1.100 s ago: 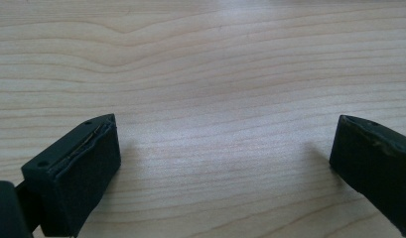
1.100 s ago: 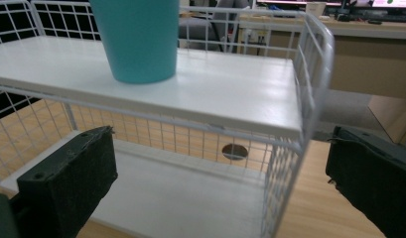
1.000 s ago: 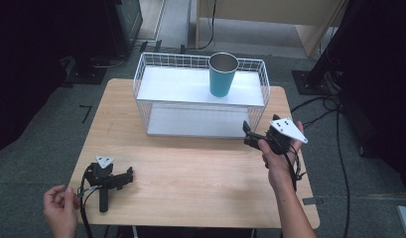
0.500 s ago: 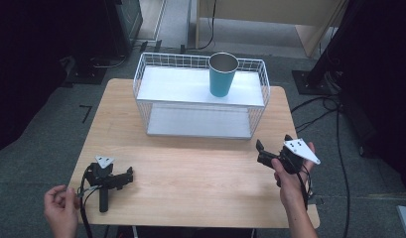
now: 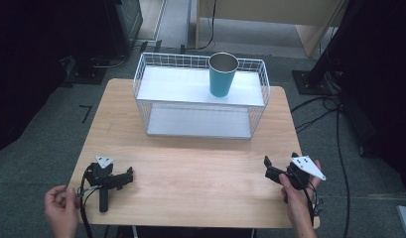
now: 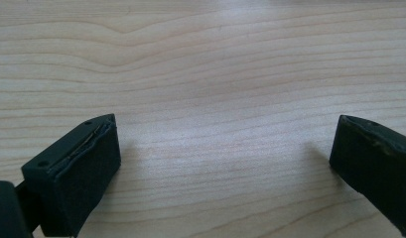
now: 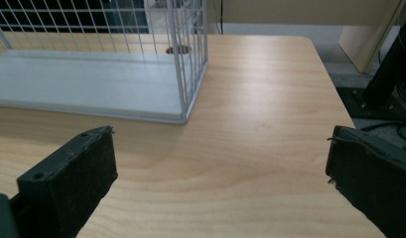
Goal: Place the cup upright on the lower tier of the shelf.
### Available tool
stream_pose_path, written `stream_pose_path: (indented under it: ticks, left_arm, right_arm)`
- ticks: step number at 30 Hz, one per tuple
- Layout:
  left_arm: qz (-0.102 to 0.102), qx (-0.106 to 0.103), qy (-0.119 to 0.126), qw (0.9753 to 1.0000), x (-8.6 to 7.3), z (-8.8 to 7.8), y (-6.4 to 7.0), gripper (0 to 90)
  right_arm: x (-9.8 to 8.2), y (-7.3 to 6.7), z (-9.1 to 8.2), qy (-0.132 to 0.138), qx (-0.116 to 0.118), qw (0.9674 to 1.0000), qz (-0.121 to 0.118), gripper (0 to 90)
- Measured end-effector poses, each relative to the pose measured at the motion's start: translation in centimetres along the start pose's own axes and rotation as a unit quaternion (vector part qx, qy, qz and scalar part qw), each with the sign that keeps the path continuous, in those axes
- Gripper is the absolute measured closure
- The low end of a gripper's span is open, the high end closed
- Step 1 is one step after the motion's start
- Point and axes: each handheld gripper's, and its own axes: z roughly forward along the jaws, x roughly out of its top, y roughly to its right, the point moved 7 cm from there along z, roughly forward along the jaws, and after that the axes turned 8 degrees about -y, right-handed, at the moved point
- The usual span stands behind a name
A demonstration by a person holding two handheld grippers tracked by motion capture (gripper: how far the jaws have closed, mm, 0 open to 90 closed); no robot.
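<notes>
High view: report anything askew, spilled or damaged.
Nothing stands out. The teal cup stands upright on the wire rack's upper shelf, and the left gripper lies on the table, apart from the hand.

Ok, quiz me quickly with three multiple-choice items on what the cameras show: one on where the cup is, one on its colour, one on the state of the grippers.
1. Where does the cup stand?
A. on the upper shelf of the wire rack
B. on the bare table
C. between the right gripper's jaws

2. What colour is the cup's outside?
A. red
B. teal
C. yellow

3. How are the grippers?
A. both shut on the cup
B. left shut, right open
C. both open and holding nothing

Answers:
1 A, the high view shows it on the white top shelf inside the rack.
2 B, its wall is teal, with a metallic inside.
3 C, the left gripper and the right gripper each show jaws wide apart with bare wood between them.
</notes>
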Motion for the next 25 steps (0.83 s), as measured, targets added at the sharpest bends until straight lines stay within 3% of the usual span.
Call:
stream_pose_path:
  ticks: [12,20,25]
  left_arm:
    - [0.000,0.000,0.000,1.0000,0.0,0.0,0.0,0.0]
    - [0.000,0.000,0.000,1.0000,0.0,0.0,0.0,0.0]
    - [0.000,-0.001,-0.001,1.0000,0.0,0.0,0.0,0.0]
  right_arm:
    - [-3.2,2.4,-0.9,-0.028,-0.017,0.9994,0.013,0.0]
    - [-5.8,3.7,-2.5,-0.047,-0.023,0.9984,0.023,0.0]
    - [-6.3,4.3,-3.3,-0.048,-0.026,0.9979,0.033,0.0]
